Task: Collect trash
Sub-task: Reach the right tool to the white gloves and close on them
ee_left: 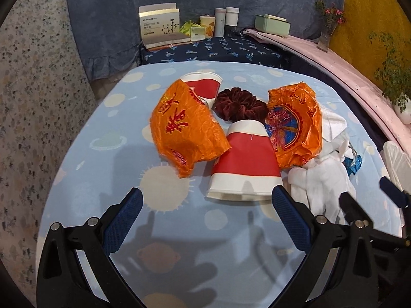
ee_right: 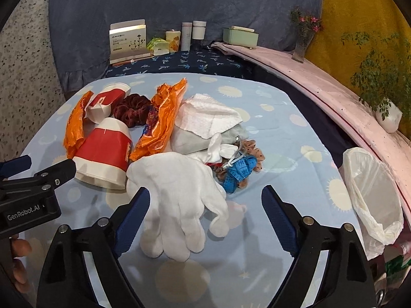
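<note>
A red-and-white paper cup (ee_left: 245, 160) (ee_right: 104, 154) lies on its side on the blue tablecloth (ee_left: 102, 174), mouth toward me. Two crumpled orange plastic bags (ee_left: 183, 128) (ee_left: 292, 125) lie either side of it, with a second crushed cup (ee_left: 205, 87) behind. My left gripper (ee_left: 206, 200) is open and empty, just short of the near cup's mouth. My right gripper (ee_right: 205, 197) is open and empty over a white glove (ee_right: 179, 200). A crumpled white paper towel (ee_right: 208, 114) lies behind the glove. A bin lined with a white bag (ee_right: 372, 195) stands at the table's right edge.
A dark red scrunchie (ee_left: 240, 105), a blue tape measure (ee_right: 240, 170) and a small brown toy (ee_right: 253, 151) lie among the pile. Boxes and bottles (ee_left: 164, 25) stand on the far dark cloth. A pink ledge (ee_right: 321, 82) with plants runs along the right.
</note>
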`<state>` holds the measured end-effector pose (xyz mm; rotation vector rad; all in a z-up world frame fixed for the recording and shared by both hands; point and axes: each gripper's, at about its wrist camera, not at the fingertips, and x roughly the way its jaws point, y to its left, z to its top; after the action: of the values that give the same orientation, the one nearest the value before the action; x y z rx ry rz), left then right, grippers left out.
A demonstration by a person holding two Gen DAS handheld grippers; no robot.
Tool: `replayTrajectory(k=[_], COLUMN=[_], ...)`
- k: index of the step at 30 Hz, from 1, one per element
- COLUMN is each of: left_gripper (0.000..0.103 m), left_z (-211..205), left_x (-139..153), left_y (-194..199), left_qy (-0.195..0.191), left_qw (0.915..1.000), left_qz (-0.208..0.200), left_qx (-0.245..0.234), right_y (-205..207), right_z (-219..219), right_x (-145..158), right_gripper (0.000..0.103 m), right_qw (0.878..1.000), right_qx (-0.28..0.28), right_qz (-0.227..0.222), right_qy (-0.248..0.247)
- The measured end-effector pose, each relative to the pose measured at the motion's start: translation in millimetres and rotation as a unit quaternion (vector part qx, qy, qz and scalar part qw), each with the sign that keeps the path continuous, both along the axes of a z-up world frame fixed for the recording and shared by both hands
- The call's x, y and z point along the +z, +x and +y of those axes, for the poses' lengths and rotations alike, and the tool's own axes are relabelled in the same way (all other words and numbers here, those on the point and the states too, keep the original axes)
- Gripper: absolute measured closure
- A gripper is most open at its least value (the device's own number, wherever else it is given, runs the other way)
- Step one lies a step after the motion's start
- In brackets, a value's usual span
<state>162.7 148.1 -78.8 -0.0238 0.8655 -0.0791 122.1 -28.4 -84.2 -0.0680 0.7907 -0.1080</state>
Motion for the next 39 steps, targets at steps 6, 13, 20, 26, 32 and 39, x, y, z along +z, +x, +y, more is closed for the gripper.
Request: replayTrajectory(k=[6, 13, 20, 26, 32, 39], left_gripper=[0.007, 0.024, 0.060, 0.072, 0.078, 0.080], left_z=[-7, -16, -26, -32, -42, -58], left_x=[-15, -26, -14, 4, 23, 49], left_y=[18, 28, 20, 7, -10, -29], left_qy=[-0.010, -0.031, -0.053, -0.065, -0.062, -0.057], left_qw=[0.9998, 0.9986, 0.9969, 0.9958, 0.9953, 0.9937], left_qz=[0.018, 0.031, 0.025, 0.013, -0.003, -0.028], left_qx=[-0.009, -0.030, -0.052, -0.062, -0.075, -0.092], right_y=[14, 12, -6, -22, -39, -53], right_z=[5, 8, 0, -15, -37, -59], right_x=[-18, -26, 2, 35, 60, 84], right_gripper=[0.045, 0.085, 0.090, 0.090, 0.090, 0.090], right_qw=[1.000, 0.998, 0.998, 0.997, 0.996, 0.993], right_qx=[0.015, 0.028, 0.035, 0.027, 0.010, -0.007], right_qz=[0.024, 0.040, 0.007, -0.027, -0.059, -0.089], right_qy=[0.012, 0.031, 0.056, 0.062, 0.066, 0.076])
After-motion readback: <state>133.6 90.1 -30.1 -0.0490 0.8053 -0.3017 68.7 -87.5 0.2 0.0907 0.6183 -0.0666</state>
